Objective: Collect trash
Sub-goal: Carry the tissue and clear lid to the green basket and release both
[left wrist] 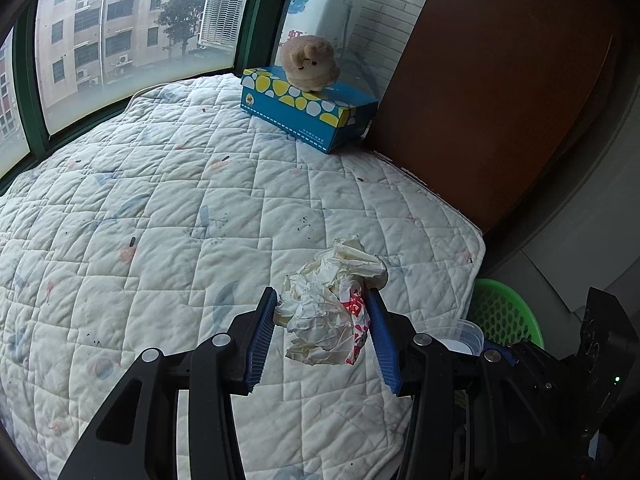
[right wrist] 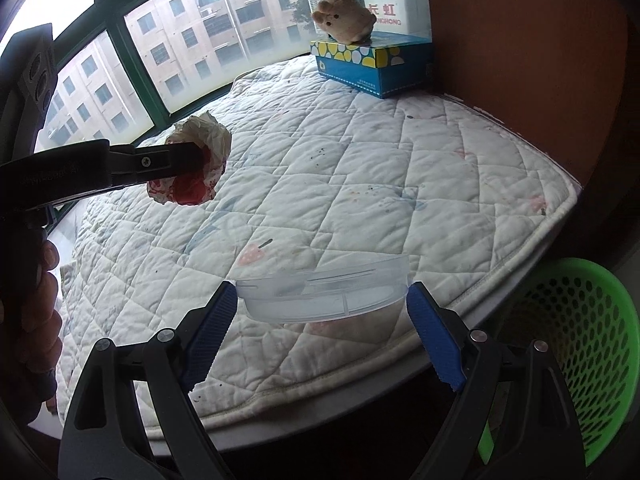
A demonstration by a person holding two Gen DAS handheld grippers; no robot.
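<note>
A crumpled wad of paper and plastic wrapper (left wrist: 332, 304) is clamped between the blue pads of the left hand-held gripper (left wrist: 323, 312) and is held up above the quilted bed (left wrist: 160, 208). A clear plastic lid (right wrist: 324, 296) is gripped at its two edges by the right hand-held gripper (right wrist: 322, 312), just over the near edge of the bed. For the step in hand, judged to be the carrying of both pieces to the green basket (right wrist: 580, 344) that stands beside the bed, both grips are best kept firm, and each piece is best released only once it is plainly over the basket's mouth, since the light wad could catch on the rim or drift aside. In the right wrist view the wad is seen from the side, clear of the bedding, and the basket's open mesh is well shown; in the left wrist view only a part of the basket is visible, behind the lid. A tissue box (left wrist: 308, 108) with a plush toy (left wrist: 310, 60) on it is seen at the far end in both views.
</note>
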